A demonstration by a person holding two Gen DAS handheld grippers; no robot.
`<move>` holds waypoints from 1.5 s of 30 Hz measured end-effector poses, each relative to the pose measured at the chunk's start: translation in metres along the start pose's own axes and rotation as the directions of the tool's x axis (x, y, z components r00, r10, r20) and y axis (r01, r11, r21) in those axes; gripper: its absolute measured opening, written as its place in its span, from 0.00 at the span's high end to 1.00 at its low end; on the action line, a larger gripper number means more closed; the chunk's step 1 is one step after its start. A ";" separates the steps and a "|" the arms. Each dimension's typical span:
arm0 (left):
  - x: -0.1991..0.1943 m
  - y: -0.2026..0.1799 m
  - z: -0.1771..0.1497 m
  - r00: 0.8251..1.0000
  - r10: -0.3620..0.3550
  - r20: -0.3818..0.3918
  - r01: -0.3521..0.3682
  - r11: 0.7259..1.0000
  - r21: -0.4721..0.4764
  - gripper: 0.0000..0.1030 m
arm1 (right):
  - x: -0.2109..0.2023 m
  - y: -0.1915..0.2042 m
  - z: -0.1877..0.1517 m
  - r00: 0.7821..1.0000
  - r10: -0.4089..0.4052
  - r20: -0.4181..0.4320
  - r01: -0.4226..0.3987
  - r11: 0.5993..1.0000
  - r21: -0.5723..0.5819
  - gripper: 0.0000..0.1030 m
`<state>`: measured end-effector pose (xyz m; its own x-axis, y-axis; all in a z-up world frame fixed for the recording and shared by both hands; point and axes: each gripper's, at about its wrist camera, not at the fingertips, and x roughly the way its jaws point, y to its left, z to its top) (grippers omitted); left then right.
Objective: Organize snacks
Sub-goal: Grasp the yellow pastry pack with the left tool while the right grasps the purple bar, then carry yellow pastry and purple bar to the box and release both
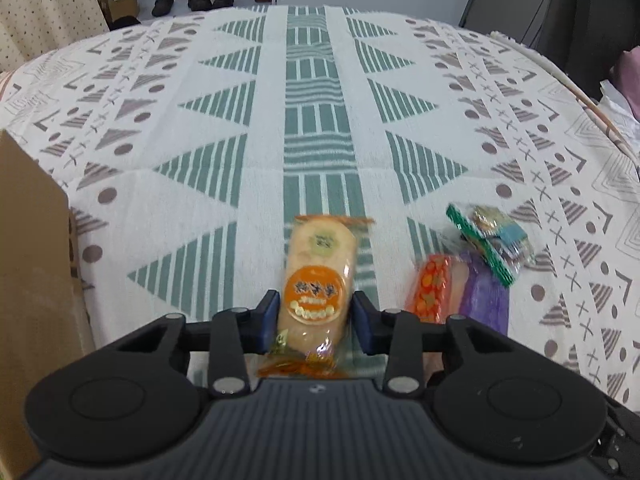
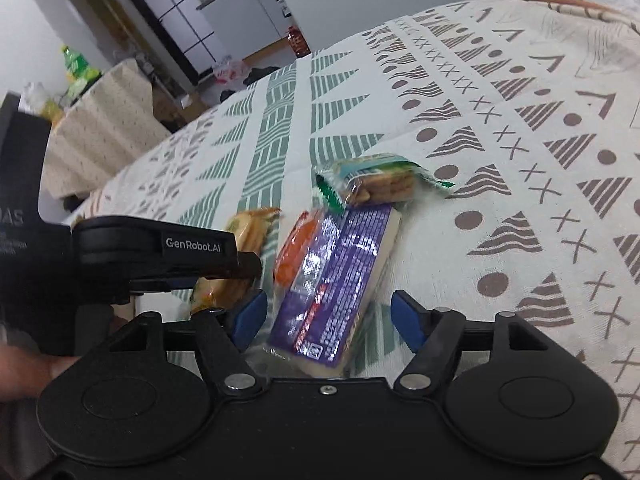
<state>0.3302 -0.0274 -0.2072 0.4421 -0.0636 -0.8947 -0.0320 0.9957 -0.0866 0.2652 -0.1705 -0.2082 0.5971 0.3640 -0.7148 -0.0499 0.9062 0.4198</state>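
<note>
The left gripper [image 1: 316, 314] has its jaws closed on an orange cracker packet [image 1: 316, 284], while the right gripper [image 2: 326, 316], jaws open around a purple packet [image 2: 340, 276], may pinch the slippery wrapper and lose it.

My tongs [image 1: 316, 312]: matt black plastic, blue pads [image 1: 269, 316], bare metal pivots; rice cracker pack [image 1: 318, 280]: glossy clear film; purple pack [image 2: 340, 276]: shiny foil, glare; tablecloth [image 1: 224, 152]: woven matt cloth; box [image 1: 32, 280]: dull brown cardboard.
</note>
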 end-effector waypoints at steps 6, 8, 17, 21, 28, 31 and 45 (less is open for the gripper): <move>-0.005 -0.005 -0.010 1.000 0.022 -0.017 -0.022 1.000 0.022 0.63 | -0.011 -0.004 -0.004 0.995 -0.095 -0.004 0.095 0.994 -0.053 0.37; -0.006 -0.005 -0.012 0.999 0.028 -0.016 -0.027 0.999 0.023 0.68 | -0.013 -0.008 -0.005 0.995 -0.104 -0.002 0.104 0.994 -0.043 0.41; -0.029 0.004 -0.024 1.000 0.024 -0.005 -0.025 0.999 -0.044 0.69 | -0.007 0.004 -0.004 0.993 -0.106 0.048 0.110 0.989 -0.098 0.39; -0.044 0.008 -0.025 0.999 0.027 0.026 -0.025 0.997 -0.075 0.69 | -0.006 0.005 -0.009 0.992 -0.127 0.025 0.129 0.982 -0.140 0.63; -0.077 0.011 -0.033 0.996 0.000 0.091 0.010 0.994 -0.112 0.69 | -0.030 0.001 -0.011 0.996 -0.087 0.024 0.089 0.992 -0.089 0.67; -0.090 0.013 -0.036 0.992 -0.004 0.127 0.020 0.992 -0.125 0.69 | -0.043 0.004 -0.008 0.996 -0.079 0.049 0.083 0.993 -0.086 0.67; -0.137 0.037 -0.056 0.974 -0.015 0.225 0.069 0.970 -0.234 0.69 | -0.089 0.023 0.011 0.991 -0.050 0.126 0.062 0.994 -0.092 0.68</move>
<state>0.2178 0.0141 -0.1123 0.6330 -0.0618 -0.7717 -0.2107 0.9455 -0.2485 0.2194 -0.1843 -0.1291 0.6948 0.2879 -0.6591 -0.0857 0.9430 0.3215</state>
